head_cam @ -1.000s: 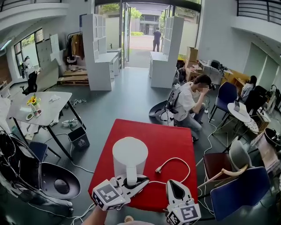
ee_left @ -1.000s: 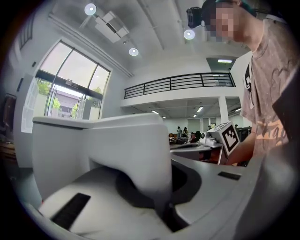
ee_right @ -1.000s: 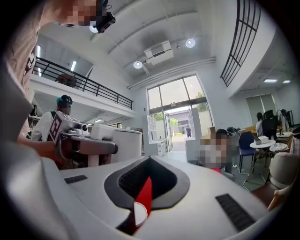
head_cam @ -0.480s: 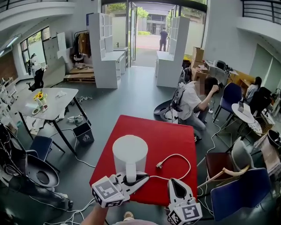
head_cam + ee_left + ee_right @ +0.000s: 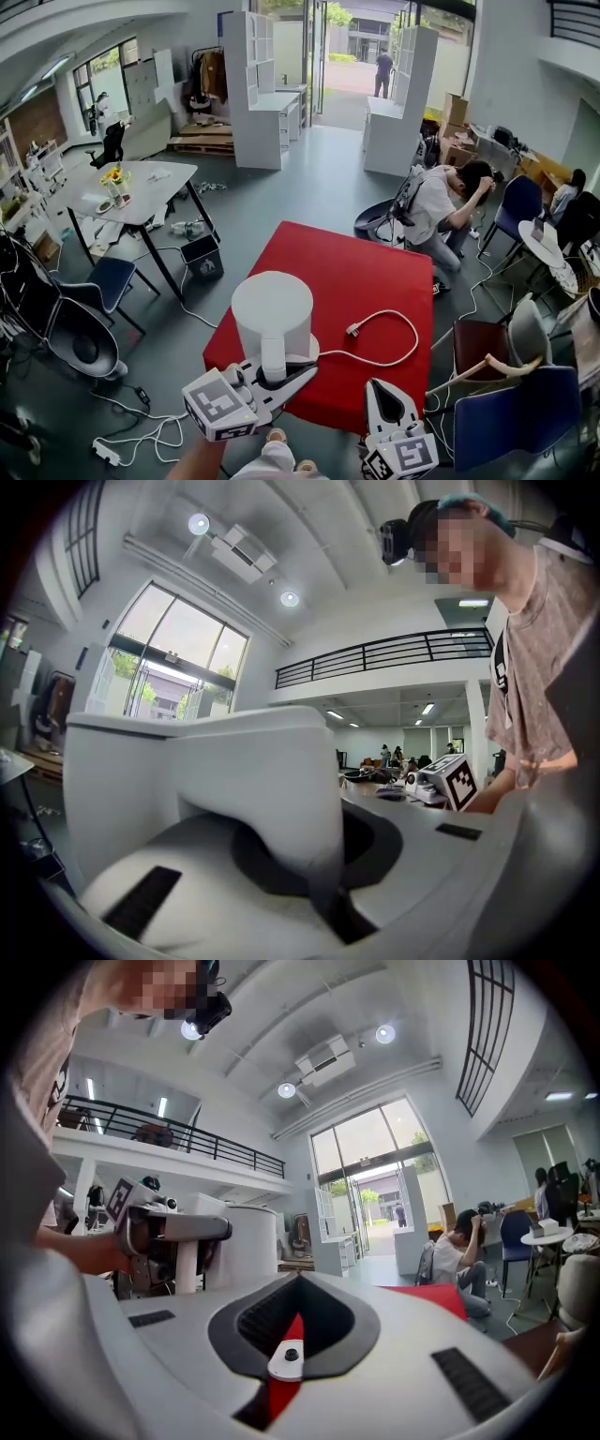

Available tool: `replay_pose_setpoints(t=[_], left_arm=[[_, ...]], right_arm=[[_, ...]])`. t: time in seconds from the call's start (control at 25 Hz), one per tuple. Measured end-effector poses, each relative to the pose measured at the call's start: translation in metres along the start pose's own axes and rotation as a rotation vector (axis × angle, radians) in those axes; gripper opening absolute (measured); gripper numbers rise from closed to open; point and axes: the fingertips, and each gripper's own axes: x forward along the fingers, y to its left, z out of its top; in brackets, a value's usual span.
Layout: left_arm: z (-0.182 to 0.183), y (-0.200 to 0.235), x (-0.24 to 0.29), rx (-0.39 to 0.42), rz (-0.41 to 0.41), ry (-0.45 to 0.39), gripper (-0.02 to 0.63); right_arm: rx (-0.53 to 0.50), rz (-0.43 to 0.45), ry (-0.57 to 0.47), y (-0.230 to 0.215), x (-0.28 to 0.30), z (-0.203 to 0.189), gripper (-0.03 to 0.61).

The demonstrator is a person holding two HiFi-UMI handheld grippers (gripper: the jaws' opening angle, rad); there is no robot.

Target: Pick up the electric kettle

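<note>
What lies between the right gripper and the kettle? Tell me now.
In the head view, a white cord lies on the red table between the right gripper and the kettle.

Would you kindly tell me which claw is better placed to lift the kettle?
Left: the left claw is shut on the kettle by its handle; the right claw is empty and apart.
</note>
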Motion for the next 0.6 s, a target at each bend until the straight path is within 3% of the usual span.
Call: replay_pose_setpoints(t=[0.28,0.6], left_arm=[[0.002,-0.019,-0.028,0.001,0.058,0.001,-0.005],[0.000,-0.047,-0.060,-0.001,0.061,-0.012,-0.005]], right_arm=[[-0.014,0.046,0.013,0.021,-0.010,-0.002,0.012],[0.010,0.032,-0.025,0.049,-0.026,0.001,0.012]])
